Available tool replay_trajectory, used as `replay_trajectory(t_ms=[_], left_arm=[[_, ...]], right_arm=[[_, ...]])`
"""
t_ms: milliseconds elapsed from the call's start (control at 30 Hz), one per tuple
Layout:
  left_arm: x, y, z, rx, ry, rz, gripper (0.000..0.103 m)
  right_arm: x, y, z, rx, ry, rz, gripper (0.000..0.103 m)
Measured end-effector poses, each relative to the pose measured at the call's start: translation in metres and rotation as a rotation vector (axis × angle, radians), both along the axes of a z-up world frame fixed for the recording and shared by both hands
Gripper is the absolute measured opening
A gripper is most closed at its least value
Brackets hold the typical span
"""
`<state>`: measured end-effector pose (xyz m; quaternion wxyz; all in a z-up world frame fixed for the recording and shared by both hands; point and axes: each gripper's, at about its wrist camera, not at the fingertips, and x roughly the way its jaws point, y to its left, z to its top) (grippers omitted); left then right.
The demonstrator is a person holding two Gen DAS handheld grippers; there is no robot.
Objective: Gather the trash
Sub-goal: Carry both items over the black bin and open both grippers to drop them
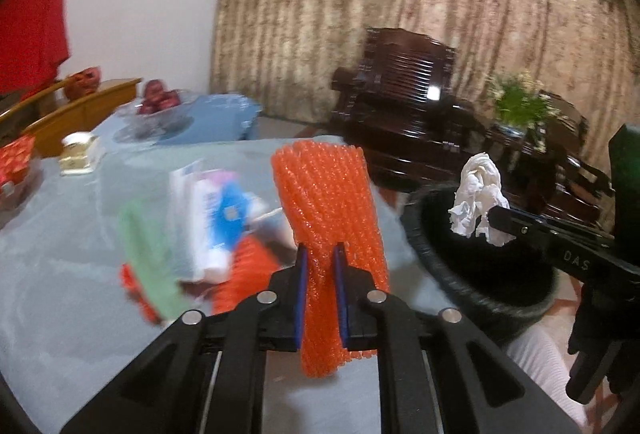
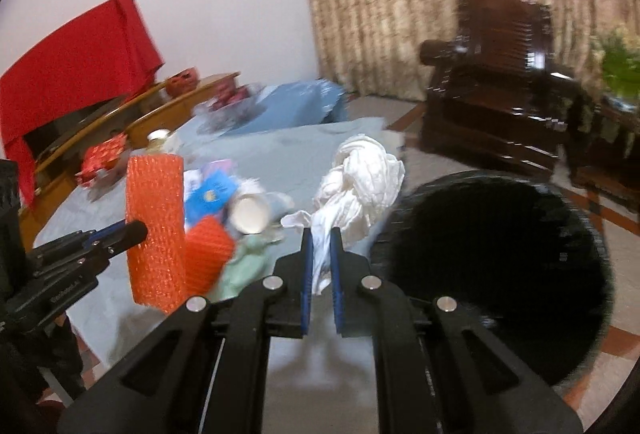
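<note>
Left wrist view: left gripper (image 1: 320, 266) clamps an orange foam-net sleeve (image 1: 328, 210) above the pale blue-grey tablecloth (image 1: 60, 274); right gripper (image 2: 320, 250) pinches crumpled white tissue (image 2: 360, 186) beside a black round bin (image 2: 492, 274); beige patterned curtains (image 1: 400, 14) far behind.

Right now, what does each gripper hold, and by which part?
The left gripper is shut on the orange bubble wrap, near its lower end. The right gripper is shut on the crumpled white tissue, pinching its lower tail.
</note>
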<state>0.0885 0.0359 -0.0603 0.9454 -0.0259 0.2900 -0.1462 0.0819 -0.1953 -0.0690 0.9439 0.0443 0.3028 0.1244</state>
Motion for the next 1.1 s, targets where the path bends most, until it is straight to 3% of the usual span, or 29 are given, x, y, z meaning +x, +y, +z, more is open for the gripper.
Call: replay_trajectory(t_ms=[233, 467, 533, 567, 600, 667, 833, 900, 1100], left_arm=[[0.023, -0.082, 0.003, -0.014, -0.023, -0.169, 0.012], [0.052, -0.153, -0.006, -0.035, 0.003, -0.273, 0.012], [0.056, -0.168, -0.008, -0.041, 0.006, -0.296, 0.014], [0.060, -0.175, -0.010, -0.044, 0.016, -0.313, 0.021], [0.062, -0.180, -0.012, -0.043, 0.024, -0.321, 0.037], [0.065, -0.182, -0.015, -0.048, 0.031, -0.319, 0.052], [0.065, -0.161, -0.017, -0.049, 0.038, -0.282, 0.067], [0.061, -0.145, -0.015, -0.035, 0.021, -0.240, 0.077], [0.043, -0.078, -0.014, 0.037, -0.029, -0.095, 0.085]], right_arm=[[-0.003, -0.065, -0.012, 0.000, 0.024, -0.150, 0.007], [-0.003, -0.116, -0.036, -0.005, 0.074, -0.266, 0.008], [-0.003, -0.123, -0.042, -0.010, 0.089, -0.295, 0.013], [-0.003, -0.128, -0.045, -0.015, 0.095, -0.309, 0.014], [-0.005, -0.133, -0.049, -0.021, 0.100, -0.324, 0.020], [-0.008, -0.137, -0.052, -0.031, 0.100, -0.347, 0.037], [-0.015, -0.135, -0.052, -0.056, 0.077, -0.374, 0.083], [-0.017, -0.128, -0.050, -0.055, 0.056, -0.366, 0.091], [-0.010, -0.083, -0.040, -0.017, 0.037, -0.269, 0.095]])
